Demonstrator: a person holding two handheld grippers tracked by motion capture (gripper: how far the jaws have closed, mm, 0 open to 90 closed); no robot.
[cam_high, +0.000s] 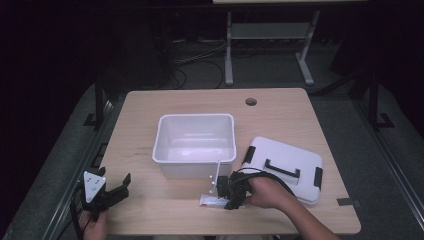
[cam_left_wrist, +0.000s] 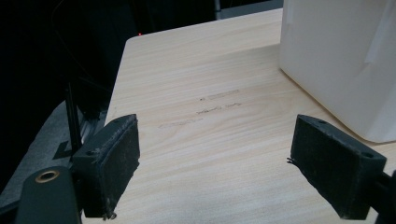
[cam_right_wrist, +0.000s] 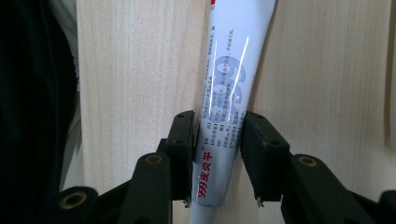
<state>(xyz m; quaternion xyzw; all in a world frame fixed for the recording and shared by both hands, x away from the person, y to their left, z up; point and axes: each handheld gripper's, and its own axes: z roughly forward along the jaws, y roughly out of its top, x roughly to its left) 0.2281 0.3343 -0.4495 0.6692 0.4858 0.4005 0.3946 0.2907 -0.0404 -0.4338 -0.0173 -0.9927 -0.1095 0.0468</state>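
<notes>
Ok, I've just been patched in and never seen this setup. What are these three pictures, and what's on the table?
No robot here: a person holds a two-jaw gripper in each hand. The high view looks down on the wooden table. On it stand an open white bin and, to its right, a white lid with black handle and latches. The other two cameras ride on the grippers. The left gripper is open over bare wood beside the bin. The right gripper is shut on a white tube with printed text, lying on the table in front of the bin.
</notes>
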